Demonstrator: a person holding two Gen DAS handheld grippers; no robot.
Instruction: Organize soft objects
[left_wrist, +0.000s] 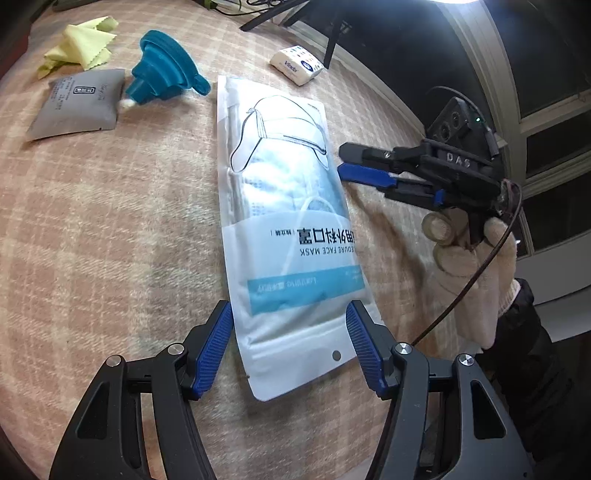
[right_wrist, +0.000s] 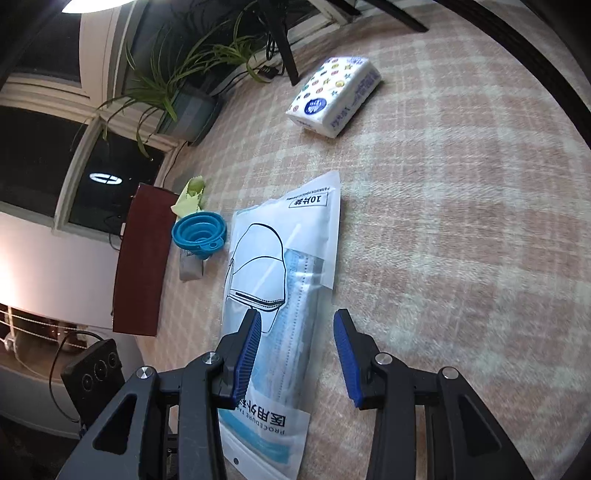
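A clear and white face mask packet (left_wrist: 284, 221) (right_wrist: 280, 295) lies flat on the pink plaid cloth (left_wrist: 129, 221). My left gripper (left_wrist: 290, 347) is open, and its blue pads straddle the packet's near end with the hang hole. My right gripper (left_wrist: 341, 160) (right_wrist: 297, 332), held by a gloved hand (left_wrist: 472, 258), comes in from the right side. It is open about halfway, tips at the packet's long edge, and nothing is clamped between them. Also on the cloth are a yellow cloth (left_wrist: 83, 46) (right_wrist: 190, 195), a grey sachet (left_wrist: 77, 103) and a tissue pack (left_wrist: 297, 66) (right_wrist: 336, 96).
A teal collapsible funnel (left_wrist: 166, 74) (right_wrist: 199, 236) lies on its side beside the grey sachet. A potted plant (right_wrist: 177, 96) stands by the window past the table's far edge. A dark red table edge (right_wrist: 140, 258) runs along the cloth on that side.
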